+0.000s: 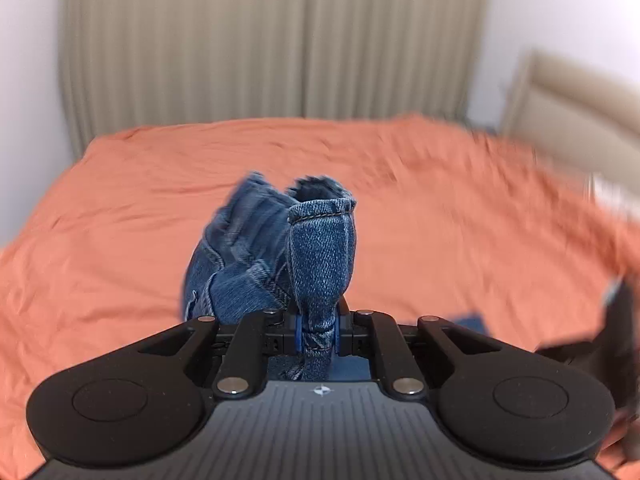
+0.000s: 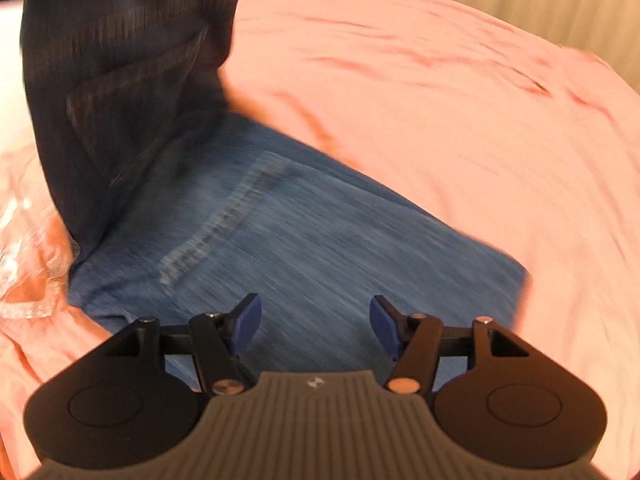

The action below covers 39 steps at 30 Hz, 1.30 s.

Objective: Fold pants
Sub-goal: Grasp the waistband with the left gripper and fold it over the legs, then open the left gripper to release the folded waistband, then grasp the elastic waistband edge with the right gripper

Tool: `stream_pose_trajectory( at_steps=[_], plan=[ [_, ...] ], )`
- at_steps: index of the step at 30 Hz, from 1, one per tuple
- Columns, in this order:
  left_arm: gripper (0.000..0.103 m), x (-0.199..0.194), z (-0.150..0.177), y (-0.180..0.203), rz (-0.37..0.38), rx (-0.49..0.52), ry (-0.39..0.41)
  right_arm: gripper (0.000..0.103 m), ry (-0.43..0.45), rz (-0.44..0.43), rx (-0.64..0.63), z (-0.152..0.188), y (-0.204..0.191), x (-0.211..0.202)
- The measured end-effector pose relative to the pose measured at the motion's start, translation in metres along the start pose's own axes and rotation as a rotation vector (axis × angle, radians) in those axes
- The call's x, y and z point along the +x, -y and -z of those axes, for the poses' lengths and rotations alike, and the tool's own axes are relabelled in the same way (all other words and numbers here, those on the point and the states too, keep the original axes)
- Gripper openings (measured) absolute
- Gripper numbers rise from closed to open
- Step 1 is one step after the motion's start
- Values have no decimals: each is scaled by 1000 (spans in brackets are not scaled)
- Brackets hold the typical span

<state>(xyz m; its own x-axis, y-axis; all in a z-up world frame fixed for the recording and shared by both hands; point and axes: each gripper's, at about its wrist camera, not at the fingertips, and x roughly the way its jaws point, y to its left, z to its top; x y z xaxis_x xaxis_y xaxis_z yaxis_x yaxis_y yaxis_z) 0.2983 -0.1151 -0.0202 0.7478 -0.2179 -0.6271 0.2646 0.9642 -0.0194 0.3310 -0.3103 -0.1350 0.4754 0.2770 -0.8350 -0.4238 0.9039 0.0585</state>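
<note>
- The right tongs (image 2: 316, 326) stand spread apart at 6 o'clock, both blue pads bare, with nothing between them.
- Blue jeans (image 2: 304, 240) lie flat across the middle, blurred; a stitched seam runs toward 11 o'clock.
- At 10 to 11 o'clock the denim rises off the bed as a dark hanging fold.
- An orange bedsheet (image 2: 460, 120) fills 12 to 4 o'clock.

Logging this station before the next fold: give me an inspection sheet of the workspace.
Surface: bed under a wrinkled orange sheet.
Job's things: jeans, part flat on the sheet, part lifted.
Clutter: clear plastic wrap at the bed edge.
Grippers: left gripper shut on a bunched denim edge; right gripper open above the flat denim, holding nothing.
Cables: nothing seen.
Surroundings: beige curtains, white wall, headboard.
</note>
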Motion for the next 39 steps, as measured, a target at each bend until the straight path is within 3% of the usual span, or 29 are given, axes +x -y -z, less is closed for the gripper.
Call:
stream_pose_trajectory(
  at_steps=[6,10,12,14,16,21,23,25,28,34,35,36,38,39],
  plan=[
    [14,61,85,99,78,216,-200,57,-42,83,114,50,37,-23],
    [19,76,133,120,92,326,-260,57,-50,73,187,81,54,-33],
    [31,75,136,117,141,343,-255,57,-51,63,204,91,58,-41],
    [60,74,131,109,239,302,-269,57,-52,54,216,96,57,-41],
    [69,75,125,97,344,228,-290,57,-48,45,230,96,58,-40],
    [72,68,106,55,529,28,-318,54,7,-12,305,84,59,-34],
    [72,57,98,40,555,0,-298,49,35,-49,349,77,58,-33],
    [72,46,91,25,507,28,-261,45,52,-101,399,67,58,-28],
    [72,30,90,-1,366,132,-212,46,67,-166,449,55,54,-14],
    [72,20,123,-55,180,293,-287,44,28,-214,563,40,51,26],
    [72,18,131,-62,154,304,-293,39,18,-217,595,41,53,32],
    [72,18,138,-68,142,309,-301,21,13,-227,622,41,53,38],
    [76,19,149,-77,129,290,-312,10,3,-223,658,40,53,45],
    [77,19,152,-82,131,281,-317,0,4,-209,660,37,52,47]
  ],
)
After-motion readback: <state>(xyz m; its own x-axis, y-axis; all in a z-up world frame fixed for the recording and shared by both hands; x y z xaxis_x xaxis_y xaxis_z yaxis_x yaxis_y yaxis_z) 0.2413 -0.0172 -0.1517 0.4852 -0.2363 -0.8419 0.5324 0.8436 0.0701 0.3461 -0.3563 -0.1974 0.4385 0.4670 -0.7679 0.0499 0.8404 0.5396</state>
